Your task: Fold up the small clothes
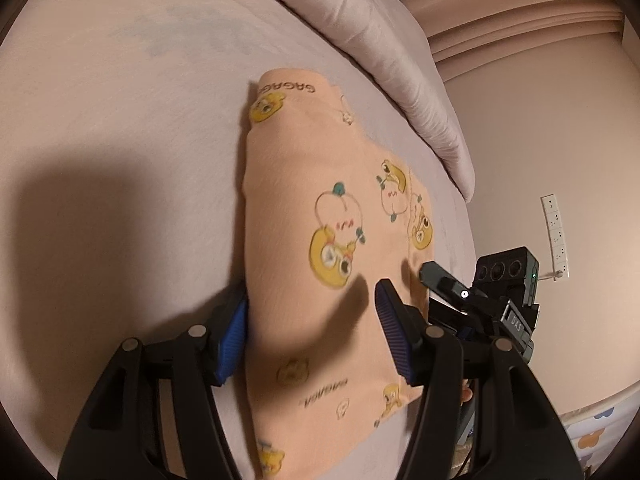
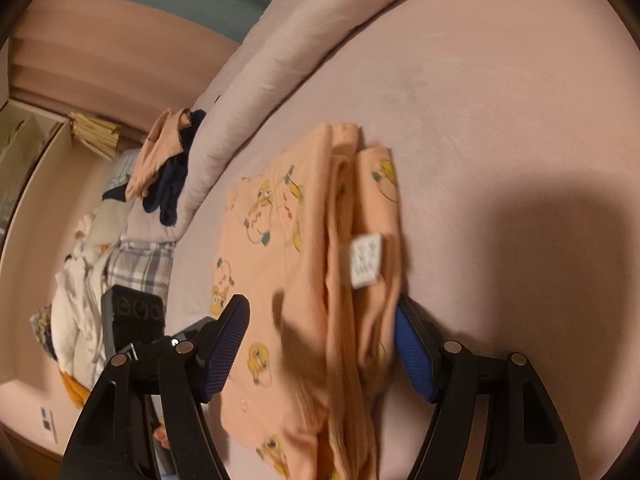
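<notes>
Both our grippers stand open over the bed (image 1: 120, 120). Our left gripper (image 1: 312, 320) straddles the near end of the folded garment (image 1: 320, 220), its blue pads wide apart, holding nothing. Our right gripper (image 2: 324, 344) is spread wider around the garment's layered edge, gripping nothing. The garment lies flat on the sheet beside the duvet (image 1: 380, 60), its white tag (image 2: 366, 260) facing up.

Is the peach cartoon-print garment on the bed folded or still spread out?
Folded. The peach garment lies as a compact stack on the bed, several layered edges and its white label showing.
</notes>
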Tool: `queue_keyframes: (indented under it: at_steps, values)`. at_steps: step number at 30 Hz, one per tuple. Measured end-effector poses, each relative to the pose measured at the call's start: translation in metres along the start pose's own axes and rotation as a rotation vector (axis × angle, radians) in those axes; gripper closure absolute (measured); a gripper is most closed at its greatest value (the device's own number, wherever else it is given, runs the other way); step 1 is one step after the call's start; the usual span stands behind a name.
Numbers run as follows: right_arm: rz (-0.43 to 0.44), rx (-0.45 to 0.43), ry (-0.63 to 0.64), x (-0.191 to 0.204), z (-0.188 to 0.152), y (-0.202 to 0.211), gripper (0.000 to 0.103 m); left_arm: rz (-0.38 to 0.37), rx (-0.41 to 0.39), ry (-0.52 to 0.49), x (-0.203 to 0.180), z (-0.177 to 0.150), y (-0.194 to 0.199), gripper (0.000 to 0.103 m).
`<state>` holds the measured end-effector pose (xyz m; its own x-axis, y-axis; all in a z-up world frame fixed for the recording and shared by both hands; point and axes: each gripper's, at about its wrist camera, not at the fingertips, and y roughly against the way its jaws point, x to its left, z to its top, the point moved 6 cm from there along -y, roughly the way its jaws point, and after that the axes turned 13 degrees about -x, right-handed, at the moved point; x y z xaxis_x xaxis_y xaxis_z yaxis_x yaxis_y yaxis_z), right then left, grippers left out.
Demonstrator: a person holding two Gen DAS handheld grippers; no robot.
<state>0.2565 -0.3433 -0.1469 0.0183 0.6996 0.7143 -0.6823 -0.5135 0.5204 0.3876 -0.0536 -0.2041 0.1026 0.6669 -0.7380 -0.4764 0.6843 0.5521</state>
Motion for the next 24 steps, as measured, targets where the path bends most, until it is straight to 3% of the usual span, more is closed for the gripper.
queue_keyframes:
  at_steps: [17,24]
  values:
    - [-0.028,0.015,0.098,0.007,0.005,-0.015,0.033,0.060,0.005,-0.102,-0.009,0.002,-0.018,0.041]
    - [-0.071,-0.012,0.127,0.007,0.005,-0.014,0.047,0.164,-0.004,-0.227,-0.015,-0.005,-0.022,0.047]
